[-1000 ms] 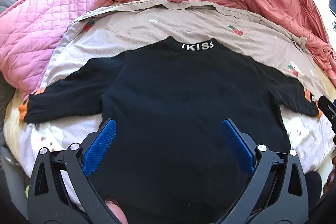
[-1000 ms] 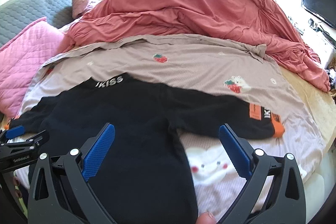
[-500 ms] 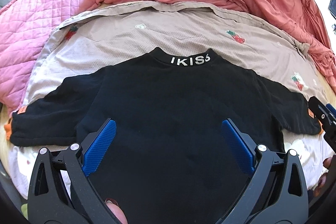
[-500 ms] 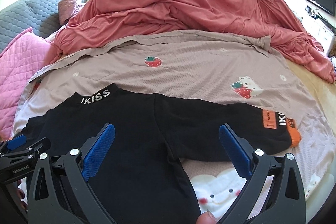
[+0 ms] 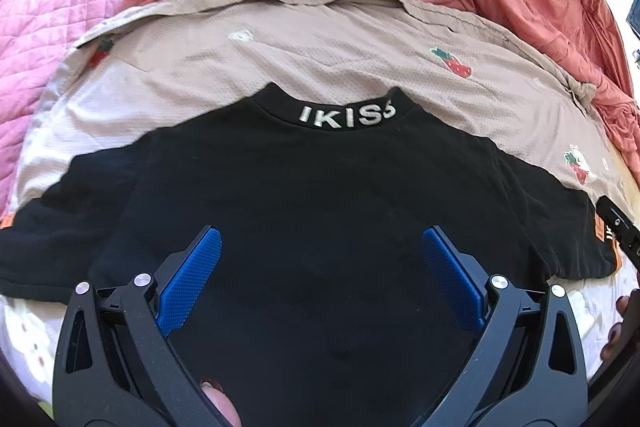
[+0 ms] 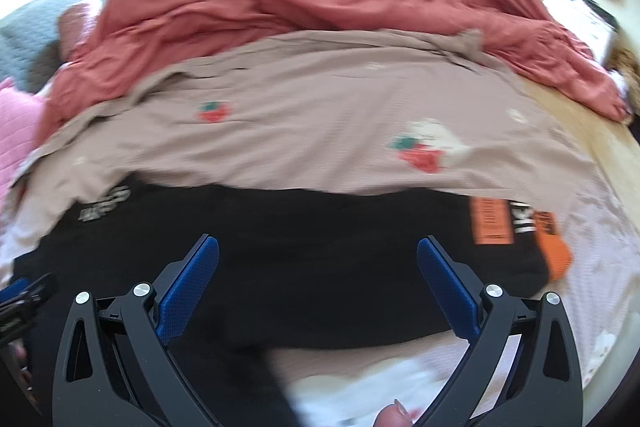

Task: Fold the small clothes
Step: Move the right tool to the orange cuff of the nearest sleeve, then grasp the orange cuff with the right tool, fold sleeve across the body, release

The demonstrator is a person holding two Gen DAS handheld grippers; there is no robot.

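Black top (image 5: 320,211) lies flat, sleeves running left-right; left gripper (image 5: 320,267) over its body, right gripper (image 6: 318,267) nearer the right sleeve (image 6: 496,227), both fingers apart

left claw (image 5: 320,255): blue pads spread wide, lower centre of frame | right claw (image 6: 318,263): spread wide, lower centre; thumb tip (image 6: 394,415) at bottom edge

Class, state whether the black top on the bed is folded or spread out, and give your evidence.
Spread out. The black top lies flat, collar away from the camera, both sleeves extended sideways; no fold shows.
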